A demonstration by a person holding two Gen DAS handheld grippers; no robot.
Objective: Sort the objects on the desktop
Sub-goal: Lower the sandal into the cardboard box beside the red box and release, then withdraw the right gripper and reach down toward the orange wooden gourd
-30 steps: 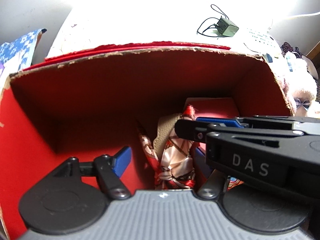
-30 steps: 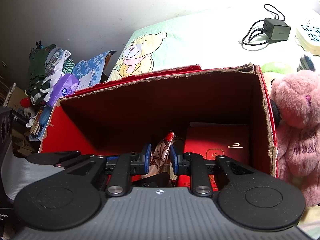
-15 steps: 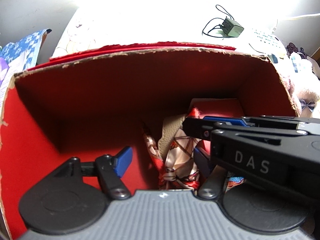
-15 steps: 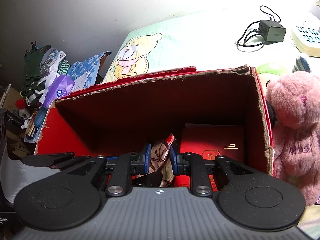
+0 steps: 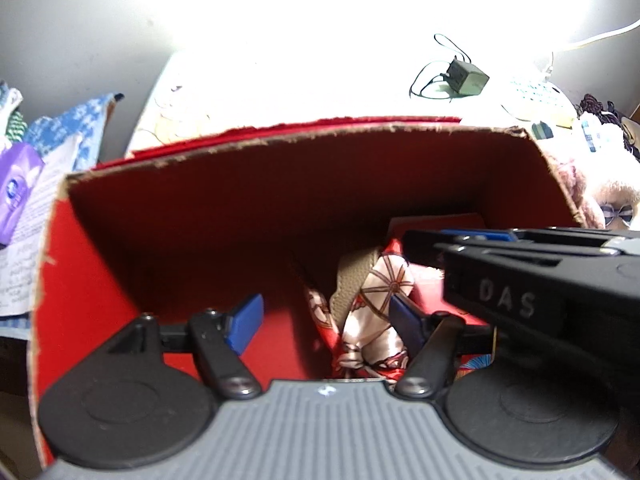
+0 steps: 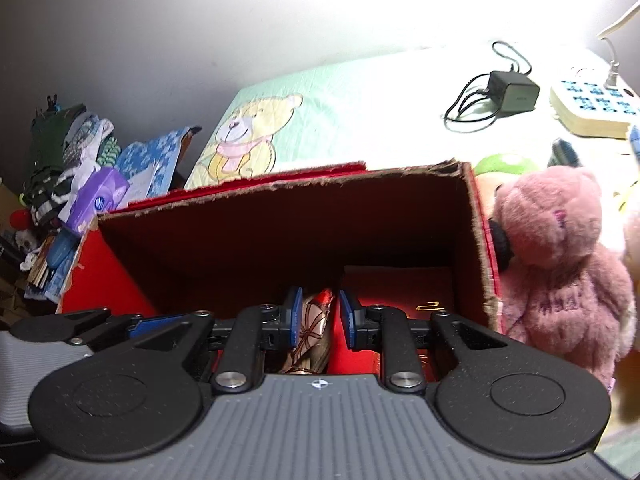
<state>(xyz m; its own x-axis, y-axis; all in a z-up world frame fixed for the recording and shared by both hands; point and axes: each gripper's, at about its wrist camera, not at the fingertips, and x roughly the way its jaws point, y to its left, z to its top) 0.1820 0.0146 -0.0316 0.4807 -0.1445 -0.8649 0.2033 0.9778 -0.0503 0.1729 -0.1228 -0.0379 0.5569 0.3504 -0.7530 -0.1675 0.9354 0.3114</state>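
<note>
A red cardboard box lies open below both grippers. Inside it stands a bundle wrapped in a red and cream patterned scarf. My right gripper is narrowly open around the bundle's top, and red box floor shows between the scarf and the right pad. One of its fingers crosses the left wrist view from the right. My left gripper is wide open over the box floor, holding nothing, with the bundle close to its right pad. A flat red booklet lies at the box's right end.
A pink teddy bear leans against the box's right wall. Beyond the box, a black charger with its cable and a power strip lie on a bear-print cloth. A purple tissue pack and clutter sit to the left.
Both grippers have drawn back and up from the box. The scarf bundle stayed in the box and now sits lower between the right gripper's pads.
</note>
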